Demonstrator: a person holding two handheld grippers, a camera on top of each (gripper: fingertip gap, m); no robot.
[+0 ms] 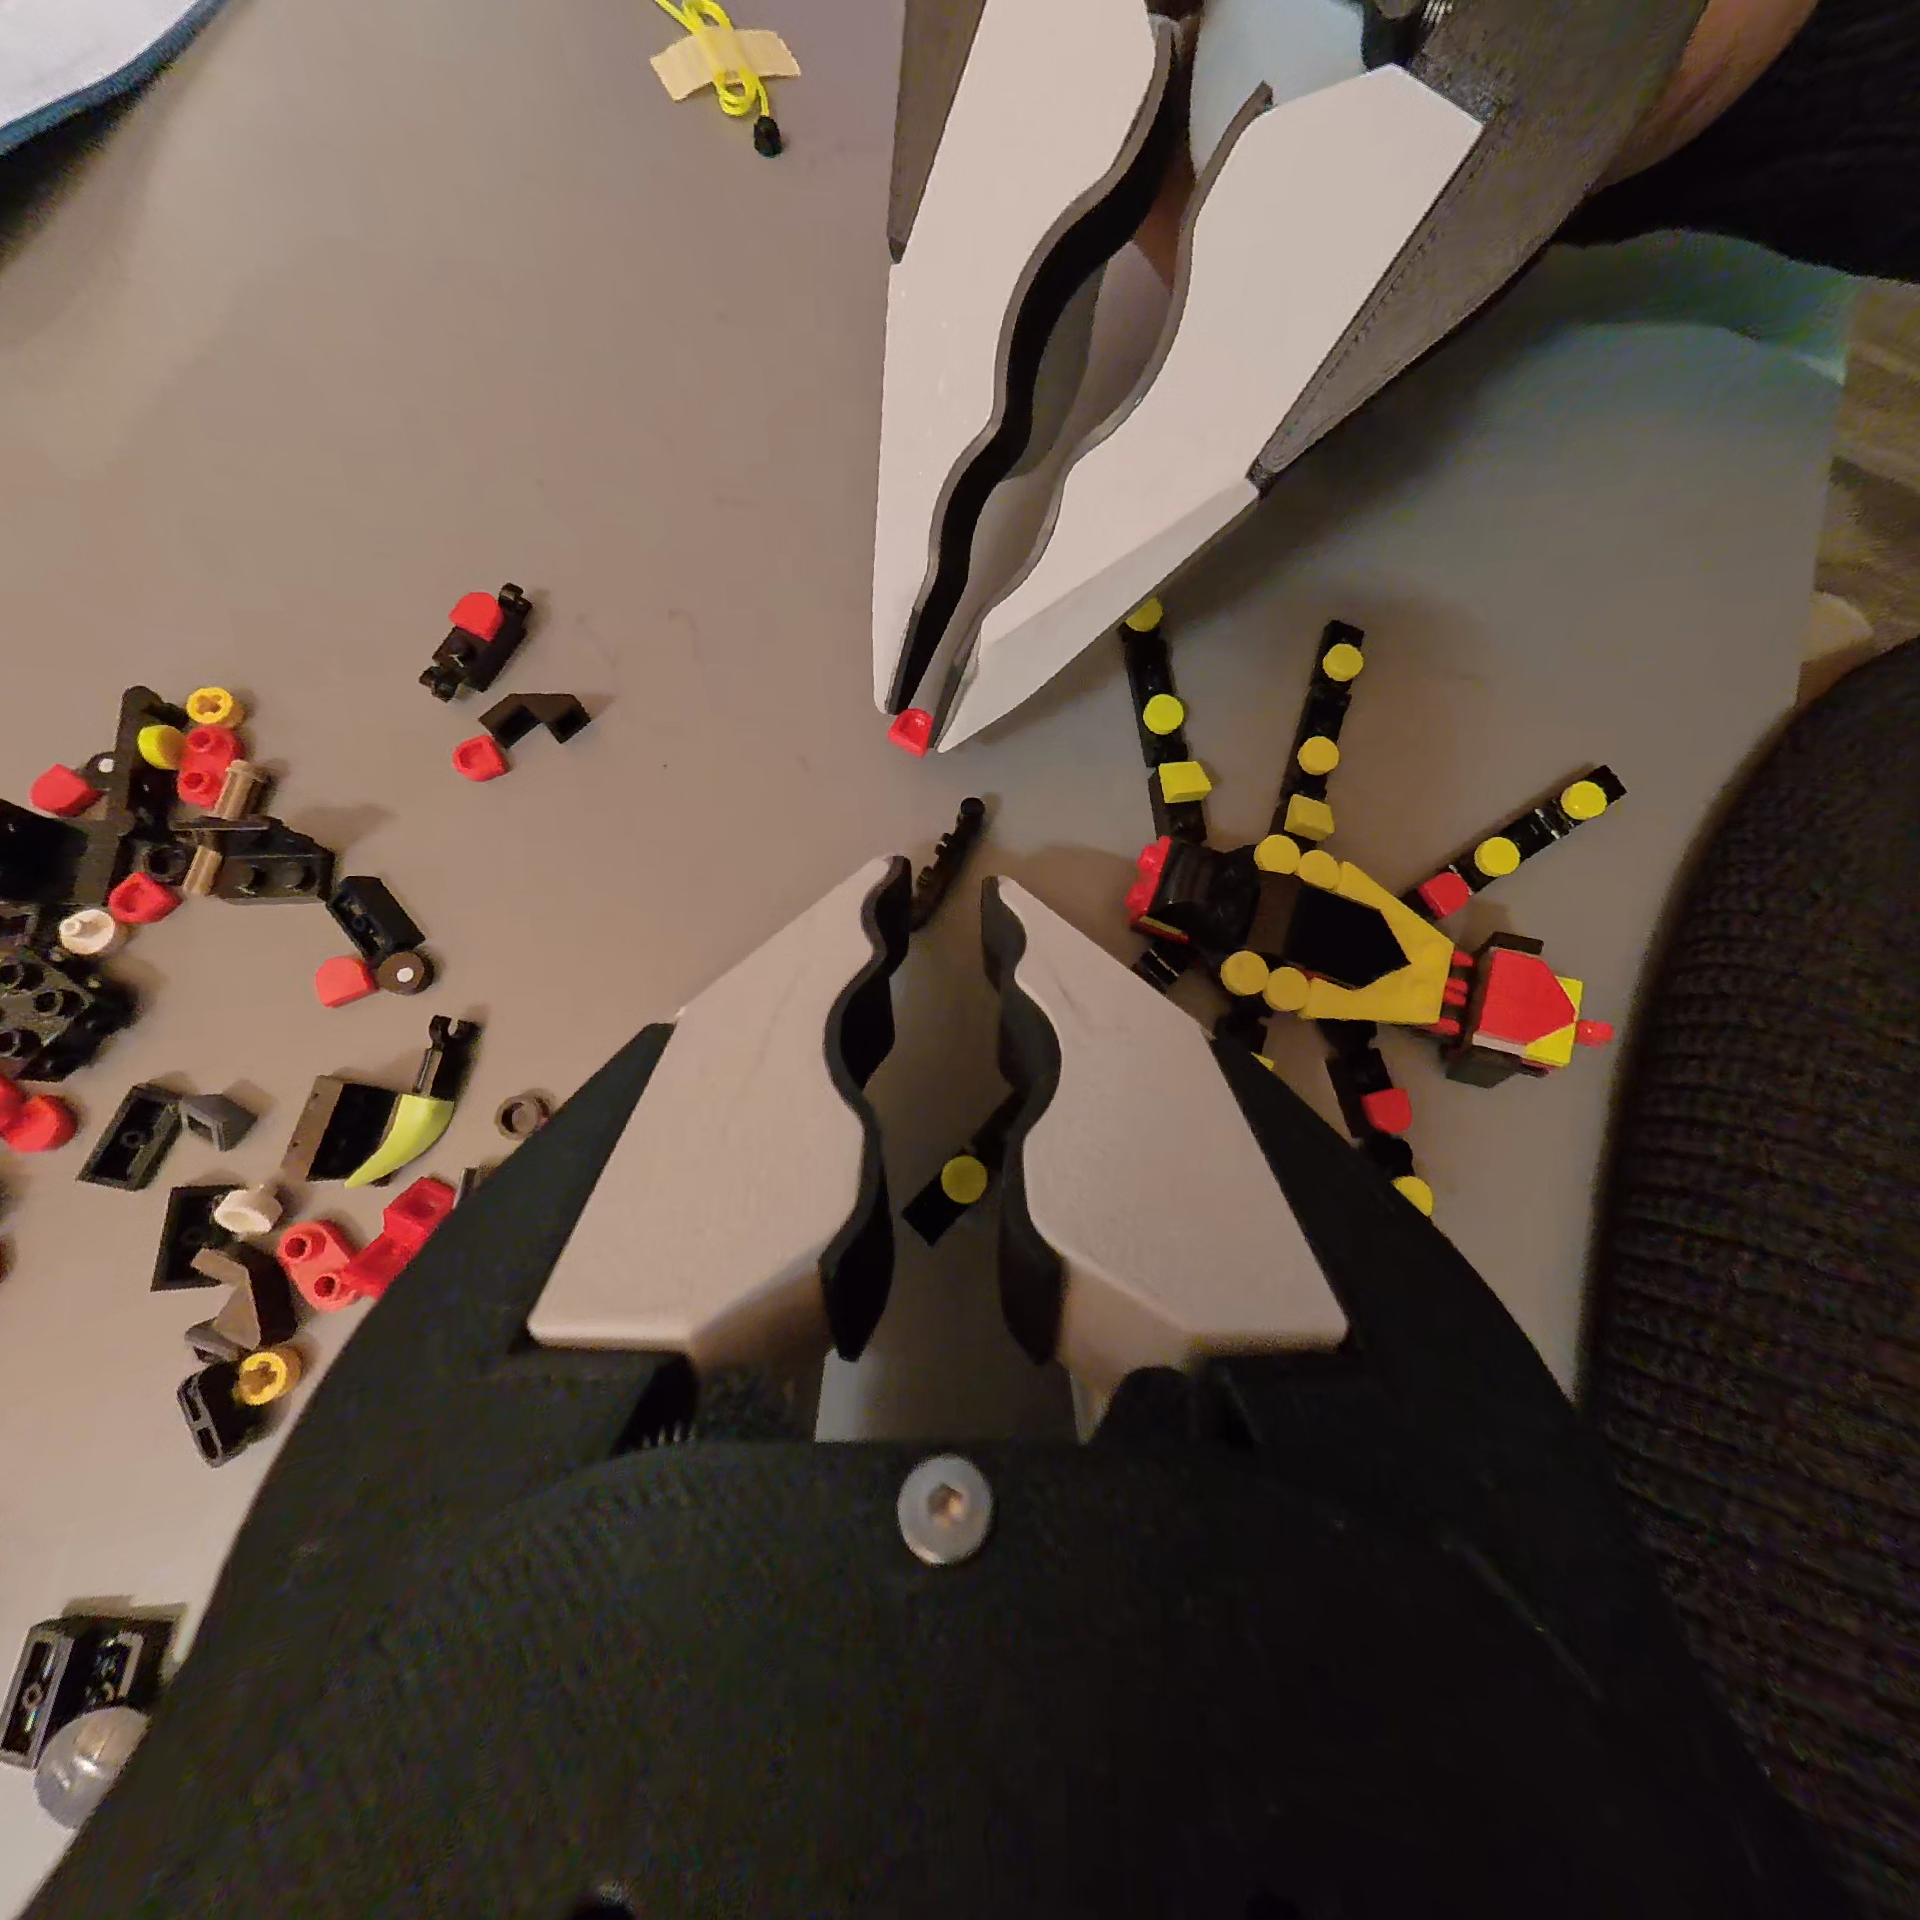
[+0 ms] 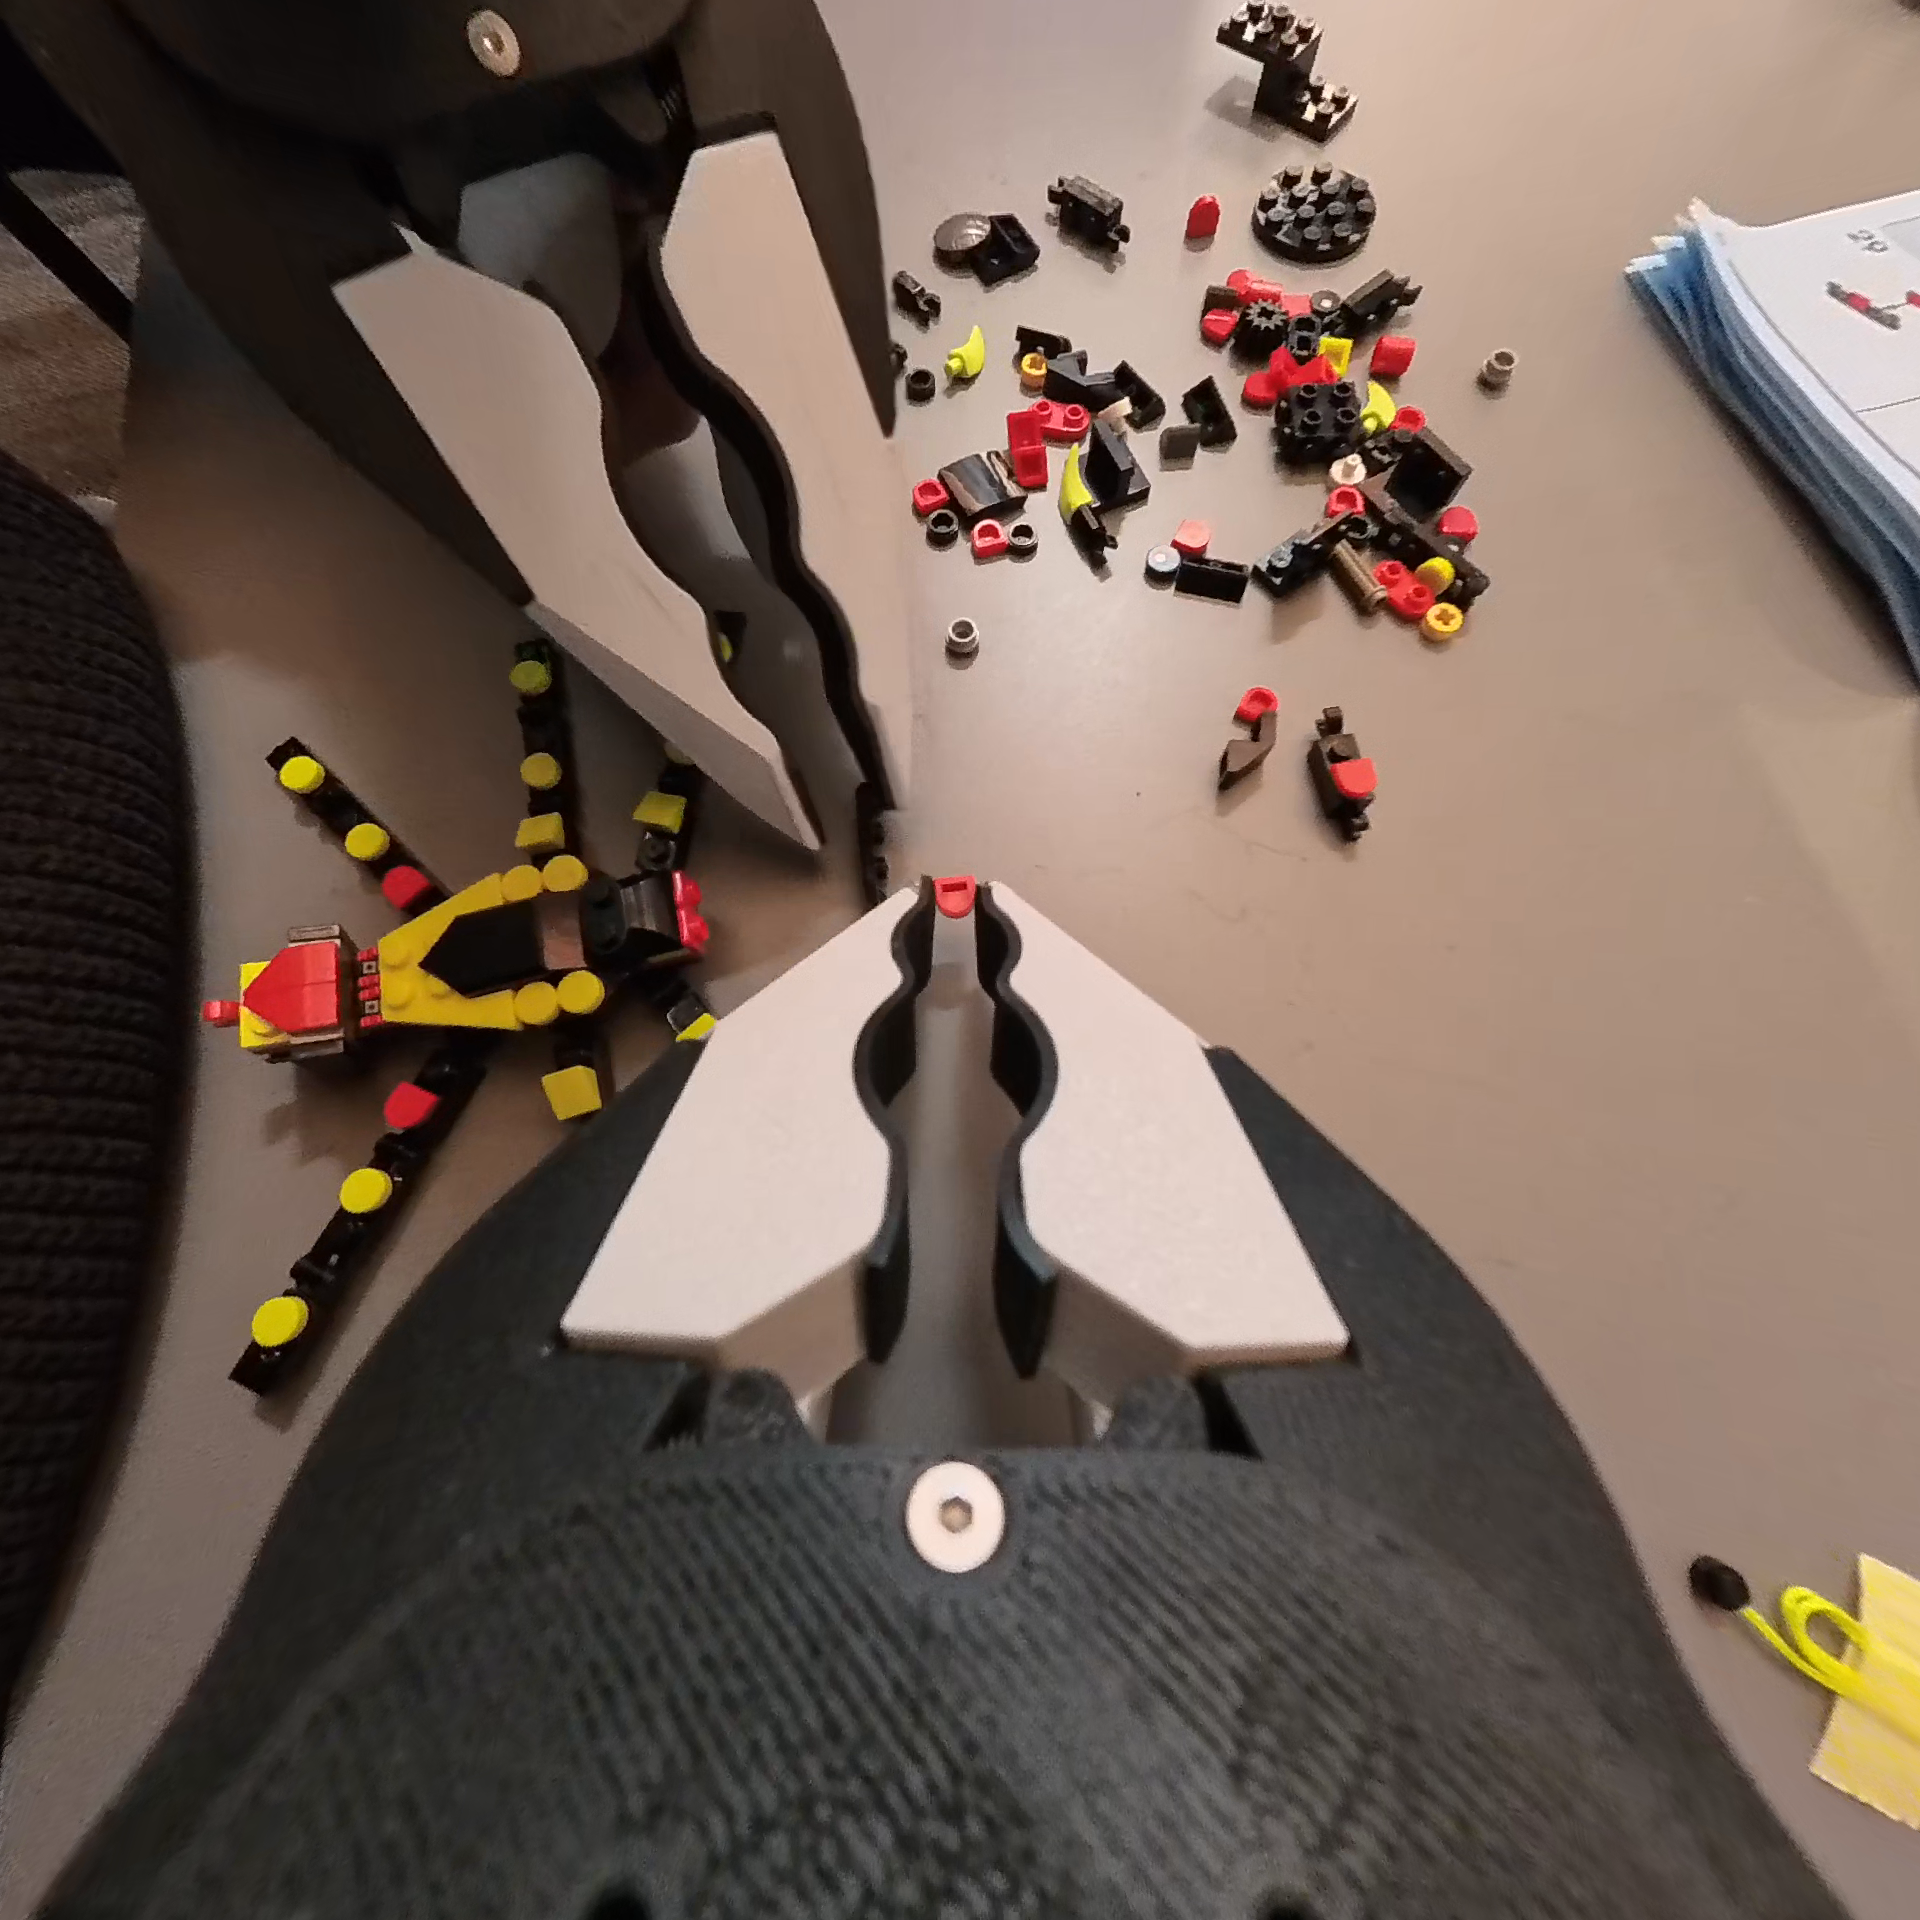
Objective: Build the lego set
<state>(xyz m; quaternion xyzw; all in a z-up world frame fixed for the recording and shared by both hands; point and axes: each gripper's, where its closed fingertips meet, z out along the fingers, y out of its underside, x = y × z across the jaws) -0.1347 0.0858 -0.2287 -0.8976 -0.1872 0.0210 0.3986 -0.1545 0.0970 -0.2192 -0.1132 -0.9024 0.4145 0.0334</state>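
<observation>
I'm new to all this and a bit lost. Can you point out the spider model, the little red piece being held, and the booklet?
spider [image 2: 488, 951]: right wrist view, on its yellow and black body.
red piece [image 2: 953, 896]: right wrist view, on its top, between the jaws.
booklet [image 2: 1808, 343]: right wrist view, on its open page.

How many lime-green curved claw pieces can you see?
3 lime-green curved claws in the loose pile: one at its left edge, one lower by black bricks, one right, beside a round black brick. More may be buried.

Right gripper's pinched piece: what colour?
Red, pinched at the right gripper's fingertips; right wrist view shows it best.
</observation>
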